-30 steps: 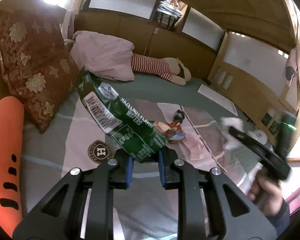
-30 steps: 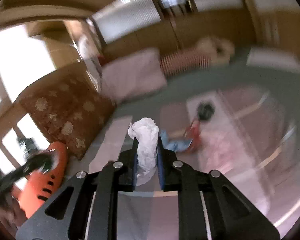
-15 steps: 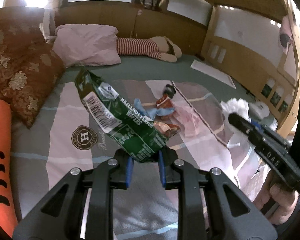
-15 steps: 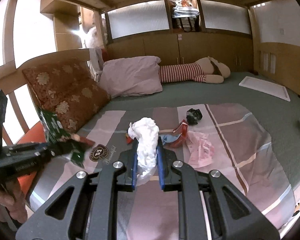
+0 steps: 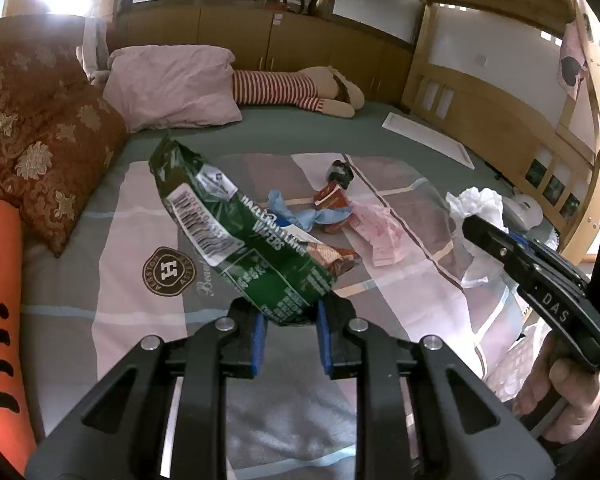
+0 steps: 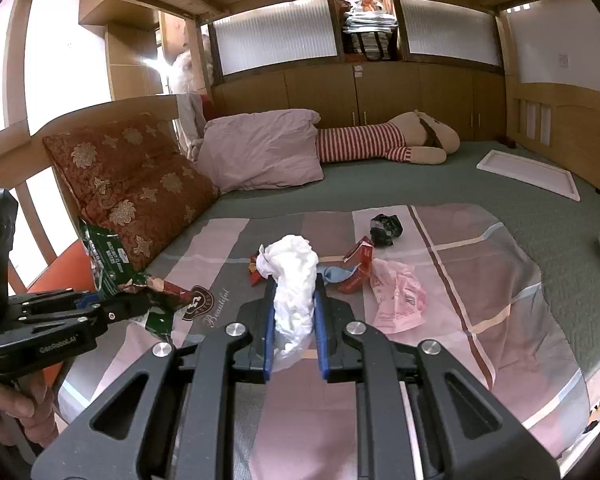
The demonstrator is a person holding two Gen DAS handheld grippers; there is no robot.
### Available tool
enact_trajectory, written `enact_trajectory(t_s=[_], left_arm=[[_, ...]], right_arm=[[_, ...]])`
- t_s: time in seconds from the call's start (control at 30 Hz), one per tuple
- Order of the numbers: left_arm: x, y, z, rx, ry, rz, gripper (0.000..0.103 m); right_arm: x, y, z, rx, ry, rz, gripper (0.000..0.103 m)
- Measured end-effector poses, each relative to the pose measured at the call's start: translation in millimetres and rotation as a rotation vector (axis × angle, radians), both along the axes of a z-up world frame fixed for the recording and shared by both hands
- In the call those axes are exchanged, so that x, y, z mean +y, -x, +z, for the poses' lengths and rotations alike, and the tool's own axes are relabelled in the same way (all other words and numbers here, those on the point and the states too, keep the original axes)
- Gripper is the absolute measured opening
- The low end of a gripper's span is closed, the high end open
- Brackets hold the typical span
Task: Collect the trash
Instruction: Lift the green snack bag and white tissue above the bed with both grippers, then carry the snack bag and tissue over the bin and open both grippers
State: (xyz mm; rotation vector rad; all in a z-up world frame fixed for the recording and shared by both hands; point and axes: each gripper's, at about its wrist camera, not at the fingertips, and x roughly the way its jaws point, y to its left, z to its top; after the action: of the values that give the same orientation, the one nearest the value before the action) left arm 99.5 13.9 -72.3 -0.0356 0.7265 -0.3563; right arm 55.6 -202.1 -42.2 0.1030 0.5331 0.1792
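- Green foil, printed with white text and a barcode, makes up the wafer wrapper (image 5: 236, 232) clamped by its lower end between the blue pads of the left gripper (image 5: 290, 320); the wrapper rises up and to the left, clear of the bed.
- From the right wrist view the same wafer wrapper (image 6: 108, 260) shows at the left edge, held in the left gripper (image 6: 100, 308) above the side of the bed.
- The right gripper (image 6: 294, 316) is closed on a crumpled white tissue (image 6: 292, 276), which bulges above the pads and hangs a little below them.
- In the left wrist view the tissue (image 5: 478, 208) sits at the tip of the right gripper (image 5: 496, 236) on the right, held off the blanket.
- More trash lies on the pink and grey checked blanket (image 6: 480, 280) near its middle: a red carton (image 6: 360, 256), a blue scrap (image 6: 336, 274) touching it, a pink plastic wrapper (image 6: 398, 296) just beside them, and a dark crumpled ball (image 6: 386, 226) a little farther back.
- A brown snack wrapper (image 5: 334, 258) lies on the blanket just behind the green one.
- Behind the blanket rest a pink pillow (image 6: 264, 150), a striped plush toy (image 6: 384, 140) and a red patterned cushion (image 6: 136, 184); a white flat tray (image 6: 530, 174) lies on the green bedcover (image 6: 440, 184) to the right.
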Motion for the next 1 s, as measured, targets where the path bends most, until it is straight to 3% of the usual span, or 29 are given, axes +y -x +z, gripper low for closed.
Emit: enact_trajectory(t_s=[0.73, 0.9, 1.0], left_arm=[[-10.0, 0.2, -0.8, 0.011, -0.001, -0.021, 0.022], [-45.5, 4.2, 8.2, -0.003, 0.042, -0.114, 0.022], [-88.8, 18.4, 12.4, -0.014, 0.052, -0.249, 0.022]], right_arm=[[-5.4, 0.4, 2.8, -0.008, -0.010, -0.008, 0.017], [-56.7, 44.4, 25.1, -0.093, -0.117, -0.091, 0.017], [-104.5, 92.5, 31.8, -0.106, -0.155, -0.188, 0.017]])
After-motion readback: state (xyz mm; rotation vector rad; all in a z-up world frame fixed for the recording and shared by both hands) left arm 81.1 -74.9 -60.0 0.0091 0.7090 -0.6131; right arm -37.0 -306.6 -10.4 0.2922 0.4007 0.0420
